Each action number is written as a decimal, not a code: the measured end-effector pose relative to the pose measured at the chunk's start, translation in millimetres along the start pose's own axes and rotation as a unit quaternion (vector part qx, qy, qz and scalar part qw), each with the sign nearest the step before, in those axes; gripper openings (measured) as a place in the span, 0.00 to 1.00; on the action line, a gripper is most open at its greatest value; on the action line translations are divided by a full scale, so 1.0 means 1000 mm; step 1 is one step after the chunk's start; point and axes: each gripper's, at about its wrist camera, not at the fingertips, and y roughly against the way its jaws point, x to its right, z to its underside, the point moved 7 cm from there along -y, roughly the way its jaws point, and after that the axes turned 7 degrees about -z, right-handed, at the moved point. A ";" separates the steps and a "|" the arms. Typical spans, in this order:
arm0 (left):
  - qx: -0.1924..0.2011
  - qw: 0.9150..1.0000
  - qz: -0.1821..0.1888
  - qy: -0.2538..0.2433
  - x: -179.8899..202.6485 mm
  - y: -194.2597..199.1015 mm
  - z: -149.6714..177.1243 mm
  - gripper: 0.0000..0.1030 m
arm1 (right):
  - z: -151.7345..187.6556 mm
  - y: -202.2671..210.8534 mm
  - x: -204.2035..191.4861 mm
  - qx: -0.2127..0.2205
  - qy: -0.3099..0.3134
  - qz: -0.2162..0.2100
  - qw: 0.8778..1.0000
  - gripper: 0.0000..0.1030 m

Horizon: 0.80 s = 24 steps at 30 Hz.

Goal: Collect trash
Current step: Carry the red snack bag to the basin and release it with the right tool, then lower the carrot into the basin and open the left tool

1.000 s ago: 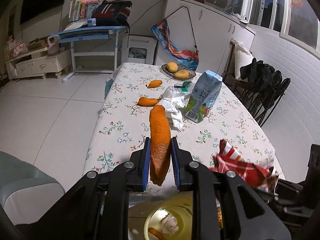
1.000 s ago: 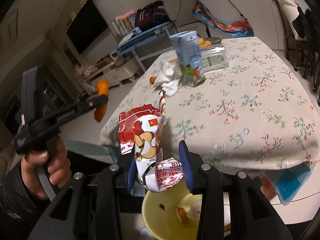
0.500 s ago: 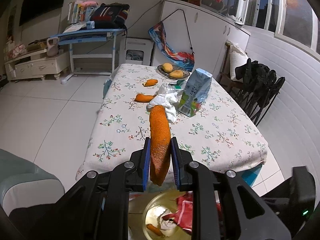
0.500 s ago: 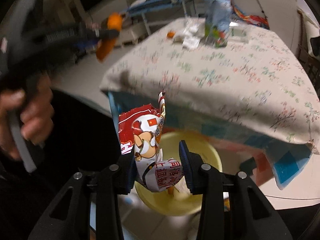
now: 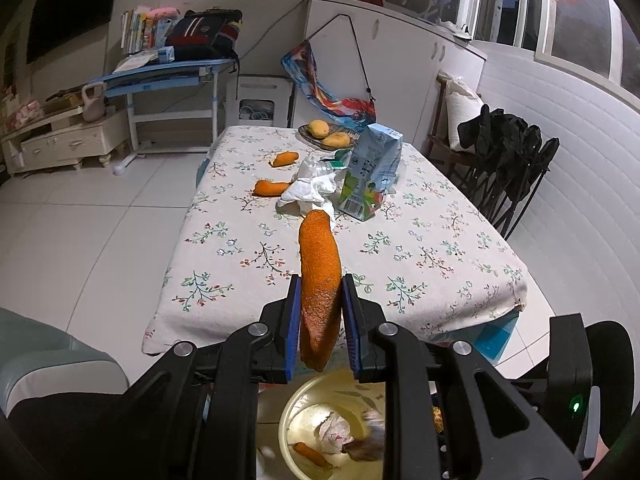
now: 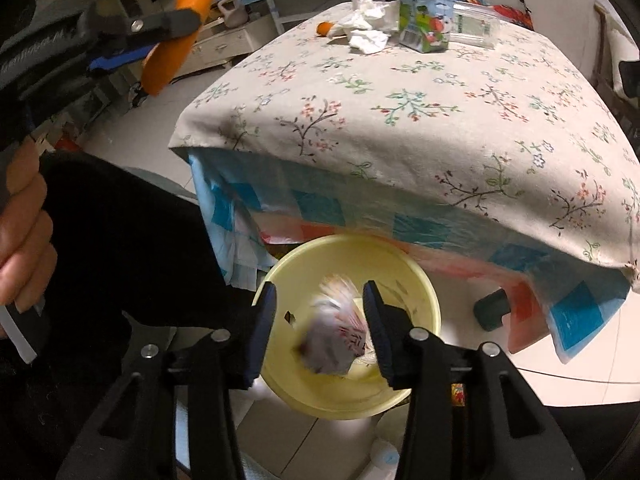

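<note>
Right wrist: right gripper (image 6: pixel 320 324) jaws just opened, blurred snack wrapper (image 6: pixel 334 340) loose above yellow bin (image 6: pixel 420 292) holding tissue; left gripper (image 5: pixel 320 328) clamps orange peel (image 5: pixel 318 276).

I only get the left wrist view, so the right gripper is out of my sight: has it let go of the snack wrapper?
Observer: Yes. The right gripper has just been opening its jaws. The wrapper shows blurred between them, apparently free of the pads, over the yellow bin.
Operator: Anything hidden behind the carton?
Observer: A clear plastic box lies on the table right beside the carton, on its far side.
</note>
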 end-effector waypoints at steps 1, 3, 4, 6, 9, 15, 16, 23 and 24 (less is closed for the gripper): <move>0.000 1.000 0.000 -0.001 0.001 0.000 0.001 0.19 | -0.001 0.001 0.002 0.004 -0.004 0.000 1.000 0.47; -0.001 1.000 0.002 -0.004 0.004 -0.001 0.002 0.19 | -0.003 0.004 0.004 0.012 -0.011 0.000 1.000 0.50; -0.002 1.000 0.003 -0.006 0.005 -0.001 0.003 0.19 | -0.004 0.006 0.006 0.018 -0.015 0.002 1.000 0.52; -0.003 1.000 0.006 -0.010 0.008 0.000 0.005 0.19 | -0.007 0.012 0.010 0.034 -0.023 0.008 0.999 0.55; -0.008 1.000 0.012 -0.017 0.013 0.000 0.010 0.19 | -0.014 0.026 0.019 0.073 -0.037 0.023 0.996 0.60; -0.034 0.997 0.044 -0.048 0.033 0.000 0.030 0.19 | -0.024 0.061 0.044 0.152 -0.088 0.044 0.983 0.64; -0.040 0.996 0.050 -0.055 0.038 -0.001 0.034 0.19 | -0.025 0.065 0.046 0.163 -0.095 0.047 0.981 0.64; -0.089 0.986 0.083 -0.116 0.072 -0.004 0.072 0.19 | -0.028 0.087 0.057 0.208 -0.113 0.057 0.970 0.66; -0.095 0.984 0.086 -0.121 0.075 -0.005 0.076 0.19 | -0.029 0.087 0.059 0.210 -0.114 0.056 0.969 0.67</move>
